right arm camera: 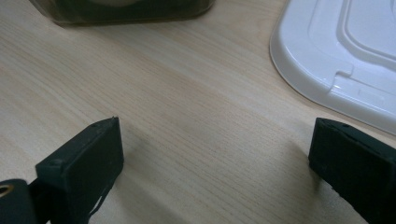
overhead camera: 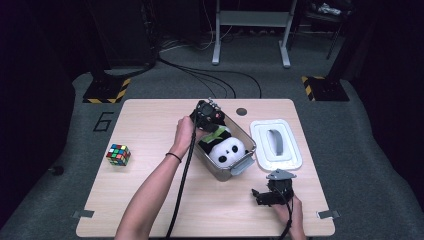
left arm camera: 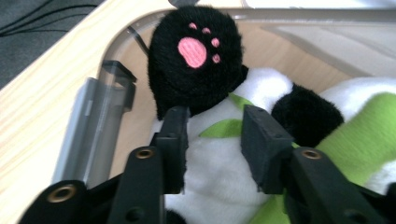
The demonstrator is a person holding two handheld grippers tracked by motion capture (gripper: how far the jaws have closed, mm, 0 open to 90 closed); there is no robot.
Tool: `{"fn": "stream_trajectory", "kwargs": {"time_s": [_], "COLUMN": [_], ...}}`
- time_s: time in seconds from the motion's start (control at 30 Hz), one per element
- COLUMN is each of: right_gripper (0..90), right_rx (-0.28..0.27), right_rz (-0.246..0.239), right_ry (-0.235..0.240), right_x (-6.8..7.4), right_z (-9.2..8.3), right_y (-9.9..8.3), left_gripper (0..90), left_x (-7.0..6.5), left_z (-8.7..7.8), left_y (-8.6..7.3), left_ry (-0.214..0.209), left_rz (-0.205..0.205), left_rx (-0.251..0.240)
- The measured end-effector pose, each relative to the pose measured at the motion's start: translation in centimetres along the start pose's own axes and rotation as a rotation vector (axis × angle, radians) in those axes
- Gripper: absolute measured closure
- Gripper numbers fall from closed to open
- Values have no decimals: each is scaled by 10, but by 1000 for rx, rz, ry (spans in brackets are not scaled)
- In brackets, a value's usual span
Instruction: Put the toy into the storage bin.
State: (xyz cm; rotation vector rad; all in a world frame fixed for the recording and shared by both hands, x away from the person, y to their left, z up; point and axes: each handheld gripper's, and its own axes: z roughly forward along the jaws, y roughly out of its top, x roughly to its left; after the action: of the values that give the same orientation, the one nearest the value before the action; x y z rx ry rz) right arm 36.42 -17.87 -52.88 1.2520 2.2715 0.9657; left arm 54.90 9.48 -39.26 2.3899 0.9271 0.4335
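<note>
Panda plush (overhead camera: 225, 148) inside clear bin (overhead camera: 248, 137), pinched at its belly by left claw (left arm camera: 215, 122); right claw (right arm camera: 215, 154) spread over bare worktop (right arm camera: 187, 93), beside white lid (right arm camera: 345, 51).

Black-and-white panda plush (overhead camera: 226, 149) with green patches and pink paw print, white lid (overhead camera: 276, 143), multicoloured cube (overhead camera: 118, 154)

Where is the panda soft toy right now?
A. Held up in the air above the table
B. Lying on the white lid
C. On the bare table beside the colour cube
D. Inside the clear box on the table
D: the panda soft toy lies inside the clear box, with the left gripper closed on its white belly.
</note>
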Motion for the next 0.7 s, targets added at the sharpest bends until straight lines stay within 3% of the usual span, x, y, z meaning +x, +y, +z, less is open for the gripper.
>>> {"fn": "stream_trajectory", "kwargs": {"time_s": [0.2,0.33,0.37,0.4,0.57,0.63,0.7], "right_gripper": [23,22,22,23,23,23,23], "right_rx": [-1,-1,-1,-2,-1,1,1], "right_rz": [-1,-1,-1,-1,-1,-4,-3], "right_ry": [0,-1,-1,-1,-1,-1,-1], "right_x": [0,0,0,0,0,0,0], "right_z": [0,0,0,0,0,0,0], "right_y": [0,0,0,0,0,0,0], "left_gripper": [404,299,299,258,209,195,188], "left_x": [6,1,-3,-7,-24,-34,-36], "left_z": [-19,-26,-27,-25,-10,-1,0], "left_y": [-1,-1,0,0,0,-2,-1], "left_ry": [-85,-132,-168,-202,-241,-236,-213], "left_rz": [-70,-84,-77,-67,0,19,25], "left_rx": [-84,-128,-130,-116,-11,33,31]}}
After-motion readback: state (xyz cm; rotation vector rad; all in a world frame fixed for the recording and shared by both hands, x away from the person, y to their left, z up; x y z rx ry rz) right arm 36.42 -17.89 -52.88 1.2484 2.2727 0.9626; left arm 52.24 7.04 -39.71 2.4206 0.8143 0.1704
